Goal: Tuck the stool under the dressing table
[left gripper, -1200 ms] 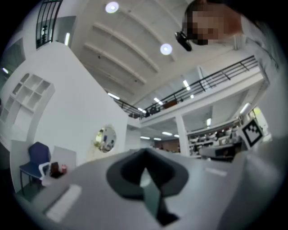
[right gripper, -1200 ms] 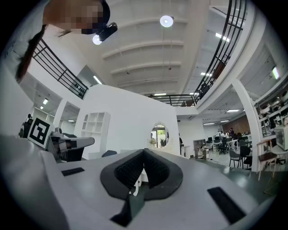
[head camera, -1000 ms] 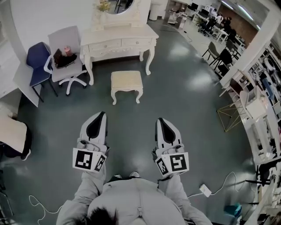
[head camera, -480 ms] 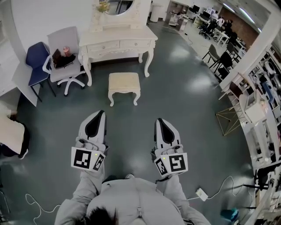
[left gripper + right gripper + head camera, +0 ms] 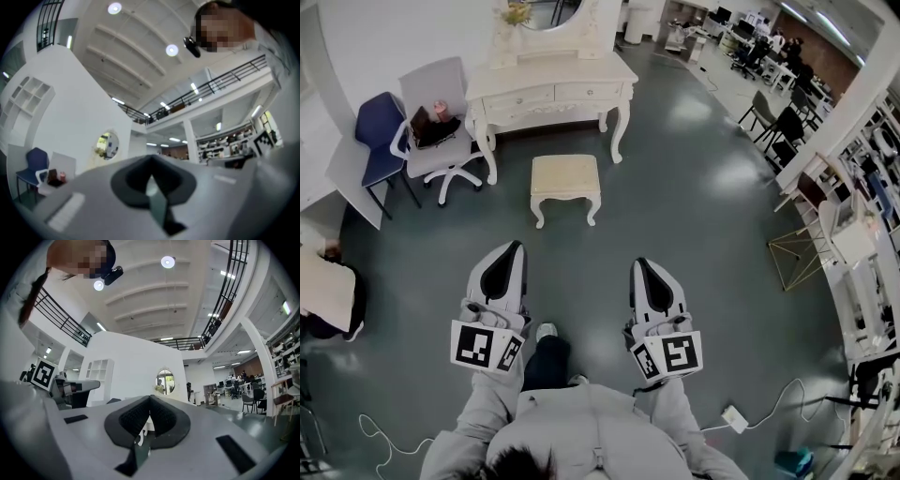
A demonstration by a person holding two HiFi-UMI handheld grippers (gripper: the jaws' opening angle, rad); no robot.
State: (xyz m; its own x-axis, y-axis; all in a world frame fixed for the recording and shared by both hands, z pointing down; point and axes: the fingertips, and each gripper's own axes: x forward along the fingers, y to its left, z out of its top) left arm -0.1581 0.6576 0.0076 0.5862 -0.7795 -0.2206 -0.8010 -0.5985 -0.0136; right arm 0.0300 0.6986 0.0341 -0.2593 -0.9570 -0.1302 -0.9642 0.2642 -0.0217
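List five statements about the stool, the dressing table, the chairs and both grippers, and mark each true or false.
1. The stool stands on the open floor in front of the dressing table, not under it. True.
2. The left gripper is shut on a stool leg. False: it holds nothing and is well short of the stool.
3. The right gripper has its fingers together. True.
4. The grey office chair beside the table is empty. False: a dark item lies on its seat.
5. In the head view, a blue chair stands left of the office chair. True.
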